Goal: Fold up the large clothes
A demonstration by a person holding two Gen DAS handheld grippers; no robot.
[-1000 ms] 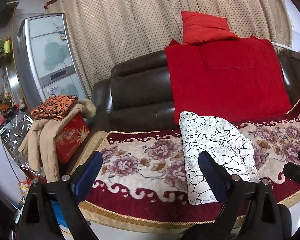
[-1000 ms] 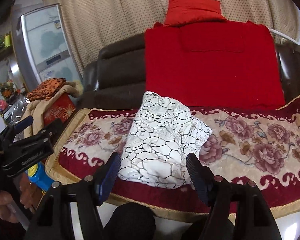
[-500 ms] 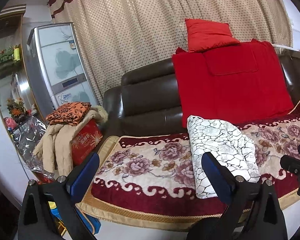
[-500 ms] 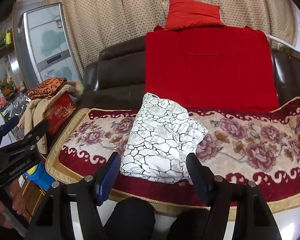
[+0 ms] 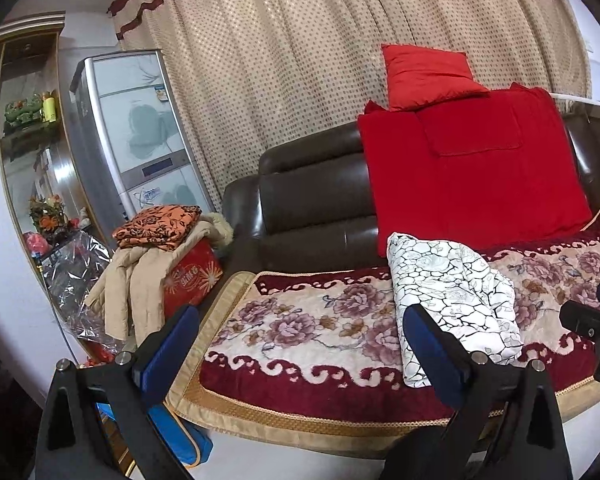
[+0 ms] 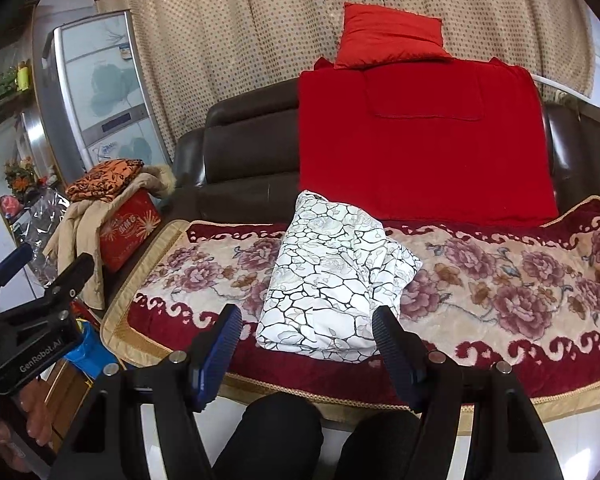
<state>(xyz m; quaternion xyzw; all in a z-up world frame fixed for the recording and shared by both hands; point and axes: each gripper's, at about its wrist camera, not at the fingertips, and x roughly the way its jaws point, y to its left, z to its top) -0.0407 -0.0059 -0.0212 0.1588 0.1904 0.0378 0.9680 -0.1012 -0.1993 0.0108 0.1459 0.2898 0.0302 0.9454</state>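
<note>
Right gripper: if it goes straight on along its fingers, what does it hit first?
Most likely the folded white patterned cloth, which lies between the open fingers of the right gripper in its view, on the floral sofa cover. Depth is unclear; a steeper line might meet the cover's front edge first.

We see folded garment (image 6: 332, 284) on floral cover (image 6: 500, 280) | right gripper (image 6: 306, 338) gaping, empty, short of it | left gripper (image 6: 32, 308) far left (jaw state unclear) | red blanket (image 6: 420, 140) behind
</note>
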